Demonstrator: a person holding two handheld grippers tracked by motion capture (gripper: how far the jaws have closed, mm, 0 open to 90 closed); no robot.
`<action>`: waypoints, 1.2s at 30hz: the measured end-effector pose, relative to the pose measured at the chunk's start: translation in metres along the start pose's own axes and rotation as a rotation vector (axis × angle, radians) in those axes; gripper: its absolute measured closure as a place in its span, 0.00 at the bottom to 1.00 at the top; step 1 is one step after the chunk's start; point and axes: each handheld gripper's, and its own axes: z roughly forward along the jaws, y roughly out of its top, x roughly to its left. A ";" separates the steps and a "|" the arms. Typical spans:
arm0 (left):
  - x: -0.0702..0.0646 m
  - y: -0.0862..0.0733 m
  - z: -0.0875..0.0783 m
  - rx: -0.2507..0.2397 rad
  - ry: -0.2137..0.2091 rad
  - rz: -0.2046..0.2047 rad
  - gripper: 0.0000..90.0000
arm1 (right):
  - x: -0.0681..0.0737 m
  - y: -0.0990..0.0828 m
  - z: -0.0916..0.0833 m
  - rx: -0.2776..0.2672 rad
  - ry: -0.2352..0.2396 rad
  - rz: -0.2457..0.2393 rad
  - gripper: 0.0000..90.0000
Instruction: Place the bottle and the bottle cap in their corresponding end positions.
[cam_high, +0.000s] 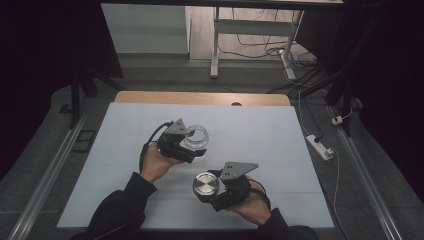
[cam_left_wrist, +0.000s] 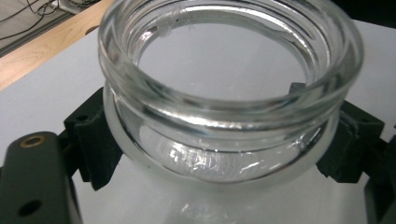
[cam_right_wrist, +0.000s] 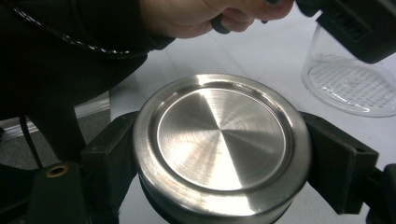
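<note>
A clear glass jar (cam_high: 196, 137) with its mouth open stands left of the table's middle, and my left gripper (cam_high: 192, 142) is shut on its body. In the left gripper view the jar (cam_left_wrist: 229, 93) sits between the two black jaws, with its thick rim facing the camera. A round brushed-metal lid (cam_high: 206, 184) is held nearer the front, my right gripper (cam_high: 210, 189) shut on its edge. In the right gripper view the lid (cam_right_wrist: 222, 140) lies flat side up between the jaws. The jar (cam_right_wrist: 350, 79) and the person's left hand (cam_right_wrist: 205, 16) appear beyond it.
A white sheet (cam_high: 260, 130) covers the wooden table (cam_high: 200, 97), whose far edge shows bare wood. A white power strip (cam_high: 320, 146) and cables lie on the floor at the right. A white desk frame (cam_high: 250, 30) stands behind the table.
</note>
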 end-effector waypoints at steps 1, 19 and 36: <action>0.001 0.000 0.001 0.000 0.001 0.001 0.17 | -0.001 -0.001 0.001 0.002 -0.003 -0.002 0.21; 0.015 -0.004 0.030 0.013 0.024 0.000 0.17 | -0.017 -0.020 0.020 0.015 -0.037 0.015 0.21; 0.033 -0.016 0.047 0.019 0.068 -0.008 0.17 | -0.024 -0.035 0.043 0.065 -0.042 0.006 0.21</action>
